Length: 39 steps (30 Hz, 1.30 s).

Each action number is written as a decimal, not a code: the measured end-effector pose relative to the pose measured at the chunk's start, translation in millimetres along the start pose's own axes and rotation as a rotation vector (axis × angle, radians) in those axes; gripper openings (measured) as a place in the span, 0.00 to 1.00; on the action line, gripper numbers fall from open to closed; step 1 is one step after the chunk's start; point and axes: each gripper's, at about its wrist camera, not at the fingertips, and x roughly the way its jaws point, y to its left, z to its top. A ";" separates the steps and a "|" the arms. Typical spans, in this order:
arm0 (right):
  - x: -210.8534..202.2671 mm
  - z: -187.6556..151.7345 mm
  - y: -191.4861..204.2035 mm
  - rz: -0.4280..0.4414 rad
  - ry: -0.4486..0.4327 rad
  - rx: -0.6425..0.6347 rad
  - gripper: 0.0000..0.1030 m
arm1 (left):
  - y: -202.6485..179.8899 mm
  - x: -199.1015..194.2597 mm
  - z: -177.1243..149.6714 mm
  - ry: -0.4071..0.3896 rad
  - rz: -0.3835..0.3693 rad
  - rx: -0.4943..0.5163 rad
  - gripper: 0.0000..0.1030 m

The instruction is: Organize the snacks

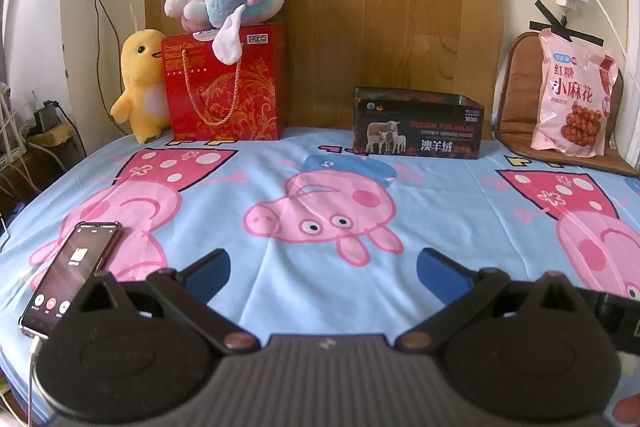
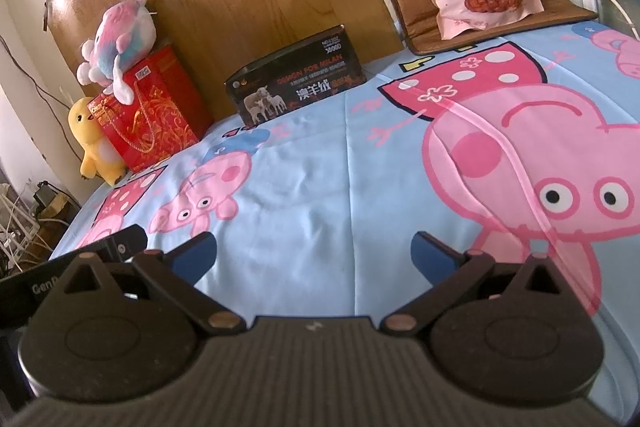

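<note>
While left gripper [image 1: 323, 269] hovers low, jaws wide, empty: pink snack bag [image 1: 572, 95] far right, upright on brown cushion [image 1: 516, 107], black box [image 1: 418, 125] dead ahead. Right view: right gripper [image 2: 314, 253] wide, empty; bag ahead-right, long axis vertical, print facing us. Right hand looks nearer.

Pink snack bag [image 1: 570, 93] upright on cushion [image 1: 516, 99]
</note>
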 end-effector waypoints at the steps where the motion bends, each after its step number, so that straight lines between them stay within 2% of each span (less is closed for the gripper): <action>1: 0.3 0.3 -0.3 0.002 0.003 0.000 1.00 | -0.1 -0.2 0.0 0.000 0.001 -0.001 1.00; 23: 1.0 0.5 -0.7 0.003 0.010 0.003 1.00 | -2.4 0.3 -1.8 -0.010 0.031 0.009 1.00; 31: 1.0 0.3 -0.8 0.004 0.011 0.004 1.00 | -5.9 -6.2 -2.3 -0.056 0.065 0.032 1.00; 39: 1.2 -0.4 -0.8 0.002 0.009 0.005 1.00 | -5.7 -6.7 -0.1 -0.068 0.075 0.032 1.00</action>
